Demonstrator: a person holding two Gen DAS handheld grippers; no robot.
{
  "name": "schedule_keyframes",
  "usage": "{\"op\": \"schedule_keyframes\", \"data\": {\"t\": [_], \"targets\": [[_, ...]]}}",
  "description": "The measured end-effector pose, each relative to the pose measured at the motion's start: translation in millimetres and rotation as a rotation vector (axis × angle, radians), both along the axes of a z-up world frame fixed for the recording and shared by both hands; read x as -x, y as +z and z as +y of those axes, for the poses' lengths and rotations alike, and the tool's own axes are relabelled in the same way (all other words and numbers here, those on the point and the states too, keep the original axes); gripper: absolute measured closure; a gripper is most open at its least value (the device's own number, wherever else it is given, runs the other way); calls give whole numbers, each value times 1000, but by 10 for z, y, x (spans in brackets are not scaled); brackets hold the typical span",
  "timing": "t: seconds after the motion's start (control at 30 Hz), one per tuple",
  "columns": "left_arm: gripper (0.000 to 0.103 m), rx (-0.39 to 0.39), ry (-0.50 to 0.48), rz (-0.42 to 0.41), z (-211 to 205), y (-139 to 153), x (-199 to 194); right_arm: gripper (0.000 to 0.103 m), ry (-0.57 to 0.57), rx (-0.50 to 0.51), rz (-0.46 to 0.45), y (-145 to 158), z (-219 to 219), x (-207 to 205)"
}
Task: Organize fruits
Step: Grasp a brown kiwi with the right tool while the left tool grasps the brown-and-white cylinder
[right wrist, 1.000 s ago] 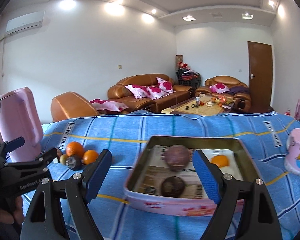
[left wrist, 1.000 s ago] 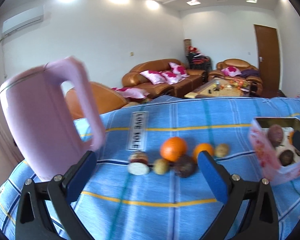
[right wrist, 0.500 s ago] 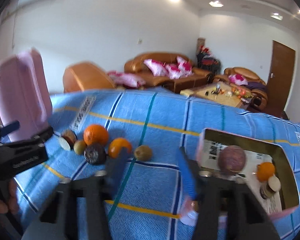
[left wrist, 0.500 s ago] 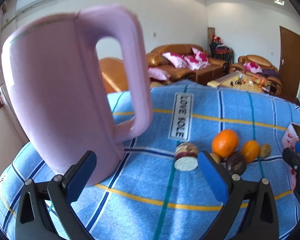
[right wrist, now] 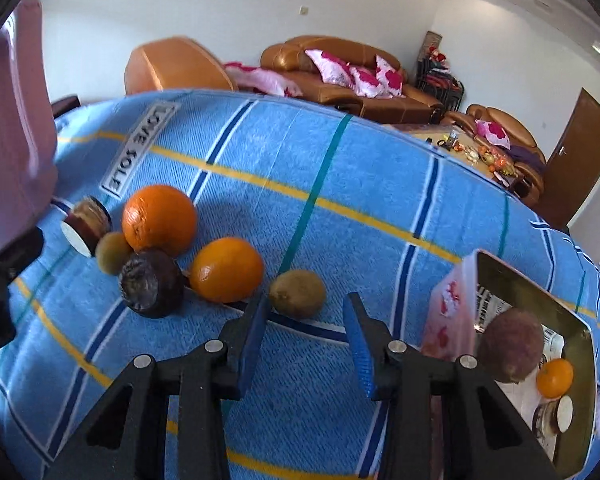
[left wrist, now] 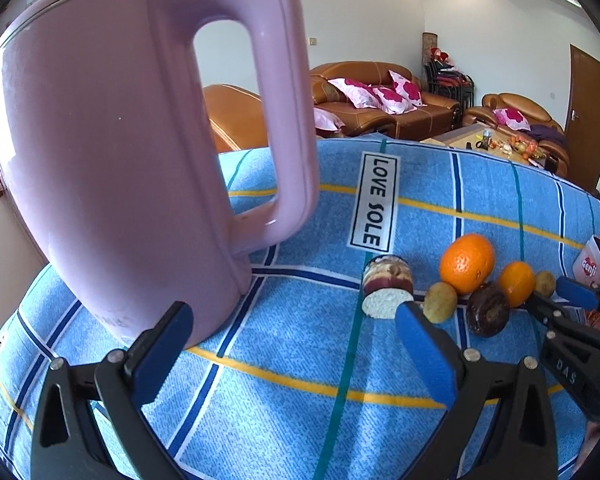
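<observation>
Right wrist: right hand-held gripper [right wrist: 306, 320] half-open, empty, just short of kiwi [right wrist: 297, 293] on table [right wrist: 340, 184]. Left hand-held gripper [left wrist: 292, 330] wide, empty, beside pink kettle [left wrist: 112, 152].

The tall pink plastic jug [right wrist: 12, 120] is being cut off by the left edge of the right wrist view. The gold-lined pink tin box [left wrist: 598, 264] is being hidden largely behind the right gripper [left wrist: 572, 300] in the left wrist view, its contents being left unreadable.
</observation>
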State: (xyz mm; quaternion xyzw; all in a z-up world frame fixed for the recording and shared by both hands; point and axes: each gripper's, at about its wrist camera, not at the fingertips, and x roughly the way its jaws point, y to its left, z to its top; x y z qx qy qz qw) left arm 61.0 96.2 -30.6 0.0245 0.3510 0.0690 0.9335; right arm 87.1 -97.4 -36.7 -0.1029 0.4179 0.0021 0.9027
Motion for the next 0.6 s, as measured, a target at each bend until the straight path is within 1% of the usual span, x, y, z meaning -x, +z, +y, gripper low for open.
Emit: {"op": "schedule_keyframes", "data": {"t": [0.03, 0.1, 0.13, 0.27, 0.4, 0.47, 0.53, 0.6], "targets": [[0, -2, -1, 5, -7, -3, -10, 61, 2, -5, -2, 16, -11, -12], [0, 5, -2, 13, -18, -17, -65, 66, 12, -13, 3, 24, -22, -44], [0, 9, -5, 15, -14, -11, -73, 71, 17, -20, 6, 33, -29, -58], [0, 24, -24, 19, -17, -26, -109, 71, 16, -33, -1, 63, -21, -36], [0, 33, -40, 20, 33, -21, -144, 71, 26, -117, -102, 207, -36, 274], [1, 45, -54, 25, 49, -26, -163, 71, 29, -177, -163, 280, -31, 477], [6, 60, -84, 30, 43, -26, -181, 71, 26, -215, -248, 371, -41, 670], [9, 74, -110, 28, 25, -15, -193, 71, 30, -219, -303, 419, -40, 772]]}}
